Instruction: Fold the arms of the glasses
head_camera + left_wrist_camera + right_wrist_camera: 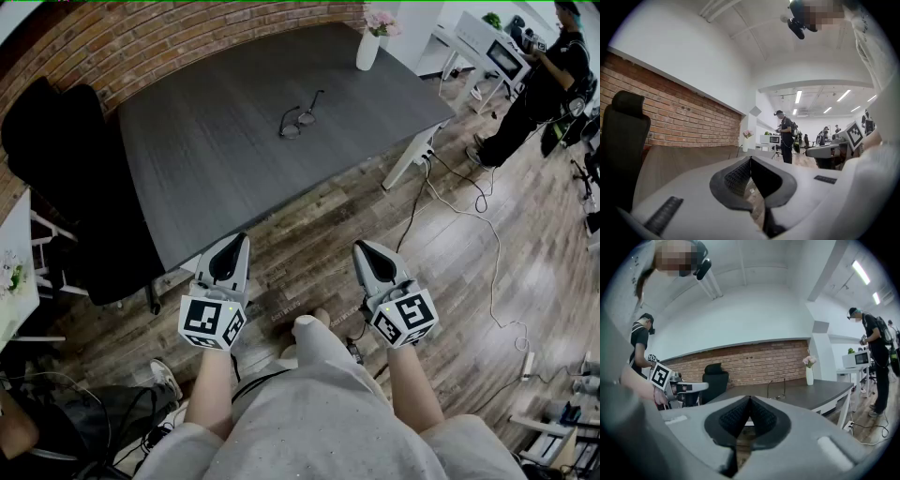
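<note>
A pair of dark-framed glasses (300, 117) lies with its arms unfolded near the middle of the far half of the dark grey table (216, 159). In the right gripper view the glasses (776, 390) show small, with both arms sticking up. My left gripper (238, 239) and right gripper (360, 247) hover side by side over the wooden floor in front of the table's near edge, well short of the glasses. Both stand shut with nothing between their jaws, as the left gripper (750, 159) and the right gripper (750, 398) show in their own views.
A white vase with pink flowers (368, 42) stands at the table's far right corner. A black office chair (56, 159) sits at the table's left, against the brick wall. A person (539, 84) stands at the right by a white desk. Cables (469, 216) trail over the floor.
</note>
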A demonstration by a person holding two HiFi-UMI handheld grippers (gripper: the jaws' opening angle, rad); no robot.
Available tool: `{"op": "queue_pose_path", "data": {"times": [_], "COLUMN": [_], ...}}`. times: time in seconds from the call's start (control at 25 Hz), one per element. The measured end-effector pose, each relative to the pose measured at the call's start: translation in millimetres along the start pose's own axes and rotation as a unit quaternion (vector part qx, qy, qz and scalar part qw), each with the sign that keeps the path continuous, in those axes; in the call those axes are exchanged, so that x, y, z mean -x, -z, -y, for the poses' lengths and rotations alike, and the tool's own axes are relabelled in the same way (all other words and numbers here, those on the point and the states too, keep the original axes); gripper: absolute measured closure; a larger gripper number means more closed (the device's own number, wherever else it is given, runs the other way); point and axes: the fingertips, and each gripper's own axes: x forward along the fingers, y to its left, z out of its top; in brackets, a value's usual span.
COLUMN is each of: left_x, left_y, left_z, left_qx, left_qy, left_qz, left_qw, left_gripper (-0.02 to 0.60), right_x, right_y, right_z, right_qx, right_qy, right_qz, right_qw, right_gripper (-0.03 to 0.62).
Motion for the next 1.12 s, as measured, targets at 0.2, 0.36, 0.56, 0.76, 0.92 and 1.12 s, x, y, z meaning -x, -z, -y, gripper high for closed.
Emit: {"op": "queue_pose_path", "data": {"times": [0.2,0.36,0.56,0.76,0.92,1.12], "left_x": [2,3,-7,-22,-45,-82], "left_y": [3,4,4,0,1,17], "left_z": [2,4,3,-6,-19,-19], "left_qx": [-0.004,-0.006,-0.010,-0.016,-0.005,-0.003], "left_qy": [0.003,0.006,0.008,0.003,-0.001,0.005], "left_qz": [0.000,0.001,0.003,0.006,0.006,-0.014], "left_qw": [1.0000,1.0000,0.9999,0.9999,1.0000,0.9999], "left_gripper": [0.583,0.583,0.583,0.583,0.583,0.583], "right_x": [1,2,-8,-31,-57,-82], "right_y": [3,3,2,0,-7,1], "right_z": [-5,-10,1,17,31,62], "right_qx": [0.006,0.015,0.021,0.016,0.022,0.016], "right_qy": [-0.004,-0.006,0.004,0.001,-0.008,-0.015], "right_qz": [0.000,-0.004,0.001,0.003,0.000,-0.016], "right_qw": [1.000,1.000,1.000,1.000,1.000,1.000], "right_gripper": [0.594,0.594,0.594,0.522,0.468,0.457]}}
